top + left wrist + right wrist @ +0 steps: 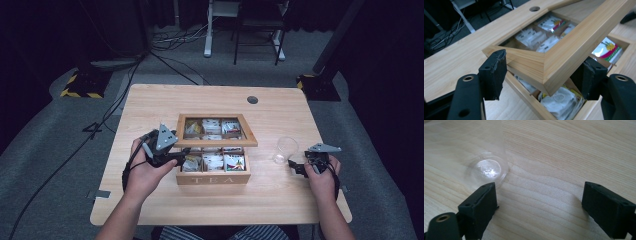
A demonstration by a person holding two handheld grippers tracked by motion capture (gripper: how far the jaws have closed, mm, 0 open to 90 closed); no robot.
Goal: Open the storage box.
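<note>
My left tool (541, 75) stands wide at the near-left corner of the lid (564, 50) of the tea box (213, 172), with 1 jaw on either side of that corner. The left jaw is clear of the wood; whether the right one touches the frame I cannot tell. The lid is a wooden frame with a clear pane, raised and tilted up off the box, and its front edge hangs above the open compartments. In the high view its long axis runs left to right across the bench (150, 107), matching the box below, whose front face reads TEA and points toward me. Tea packets (559, 101) lie in the compartments under the lifted corner, with more visible through the pane.

My right tool (539, 202) is also wide and holds nothing, sitting low over bare wood. A clear plastic cup (487, 168) stands upright just beyond its left jaw, apart from it. In the high view the cup (285, 149) is just right of the box, with the right tool (304, 167) near it.
</note>
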